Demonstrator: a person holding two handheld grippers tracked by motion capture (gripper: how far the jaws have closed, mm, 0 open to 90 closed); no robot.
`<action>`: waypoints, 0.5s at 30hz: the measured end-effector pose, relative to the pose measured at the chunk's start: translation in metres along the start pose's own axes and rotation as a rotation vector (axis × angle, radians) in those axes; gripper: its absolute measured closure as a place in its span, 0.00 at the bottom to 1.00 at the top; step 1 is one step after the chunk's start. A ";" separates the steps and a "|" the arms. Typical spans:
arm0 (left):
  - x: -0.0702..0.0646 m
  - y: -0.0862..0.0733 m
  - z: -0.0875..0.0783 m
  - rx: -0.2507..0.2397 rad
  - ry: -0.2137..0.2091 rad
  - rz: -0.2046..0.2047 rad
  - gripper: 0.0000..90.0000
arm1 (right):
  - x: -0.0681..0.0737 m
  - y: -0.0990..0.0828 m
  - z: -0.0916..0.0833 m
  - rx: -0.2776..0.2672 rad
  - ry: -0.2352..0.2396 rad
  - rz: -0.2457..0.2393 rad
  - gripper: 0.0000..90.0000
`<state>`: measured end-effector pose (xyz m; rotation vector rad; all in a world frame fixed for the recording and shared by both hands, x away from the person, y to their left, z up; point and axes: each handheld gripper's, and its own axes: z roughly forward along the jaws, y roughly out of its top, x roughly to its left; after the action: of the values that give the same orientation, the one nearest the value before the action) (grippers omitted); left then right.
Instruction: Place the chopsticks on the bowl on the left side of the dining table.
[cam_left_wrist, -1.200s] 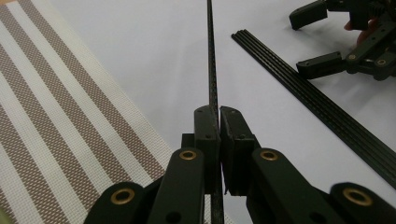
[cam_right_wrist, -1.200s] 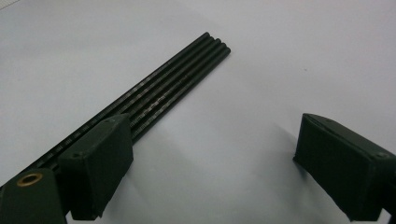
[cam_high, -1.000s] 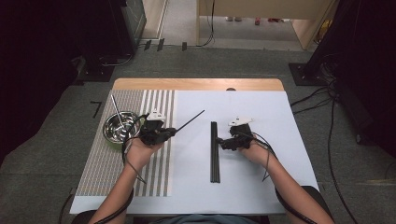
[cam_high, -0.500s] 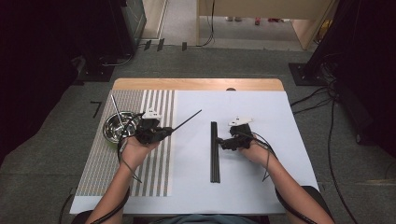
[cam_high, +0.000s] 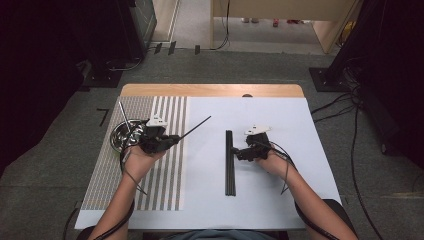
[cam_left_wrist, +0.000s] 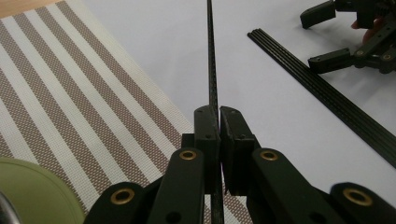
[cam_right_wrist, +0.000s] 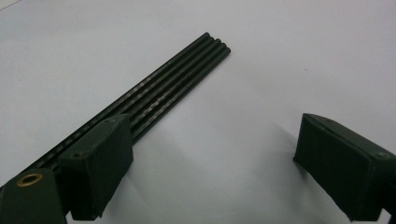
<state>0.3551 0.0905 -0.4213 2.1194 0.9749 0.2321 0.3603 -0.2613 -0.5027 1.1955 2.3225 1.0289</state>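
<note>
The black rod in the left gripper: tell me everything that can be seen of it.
The black rod is long, thin and straight, matte with a fine ribbed texture. The left gripper is shut on it near one end; the rest juts out over the white table, pointing up-right in the high view, apart from the bundle of similar rods.

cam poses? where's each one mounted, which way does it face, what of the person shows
High view: above the person's side, facing forward and down on the table; both forearms, left gripper, right gripper.
Left gripper view: on the left gripper, looking along the thin black rod clamped in its jaws.
Right gripper view: on the right gripper, open, over the table.
Shared by all three views: the row of black rods.
</note>
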 end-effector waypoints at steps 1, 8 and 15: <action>0.000 0.000 -0.001 0.000 0.000 0.002 0.97 | 0.000 0.000 0.000 0.000 0.000 0.000 0.12; 0.005 -0.002 -0.006 0.005 0.009 0.018 0.97 | 0.000 0.000 0.000 0.000 0.000 0.000 0.12; 0.012 -0.005 -0.010 0.001 0.015 0.006 0.97 | 0.000 0.000 0.000 0.001 0.001 0.002 0.12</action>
<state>0.3560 0.1069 -0.4193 2.1248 0.9775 0.2515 0.3602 -0.2612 -0.5027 1.1977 2.3233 1.0292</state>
